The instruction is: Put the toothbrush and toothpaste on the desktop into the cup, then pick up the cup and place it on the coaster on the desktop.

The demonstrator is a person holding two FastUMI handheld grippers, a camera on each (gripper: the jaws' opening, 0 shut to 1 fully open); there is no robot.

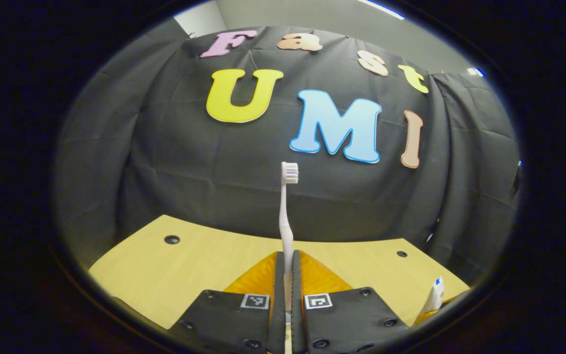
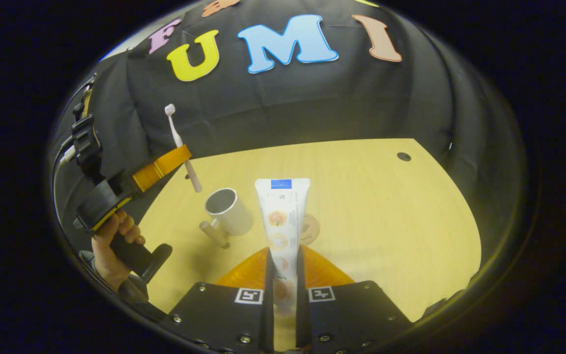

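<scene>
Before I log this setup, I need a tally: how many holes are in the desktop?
2 in the left gripper view: one hole near the far left corner, one near the far right. The right gripper view shows the far-right one. Others may lie hidden behind the claws.

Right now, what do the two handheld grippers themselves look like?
Each gripper has two dark plates fixed with screws, each bearing a square black-and-white marker: left gripper, right gripper. In the right gripper view, the left gripper is a dark body with a black handle, strap-like fittings and a cable at its rear, in a bare hand.
</scene>
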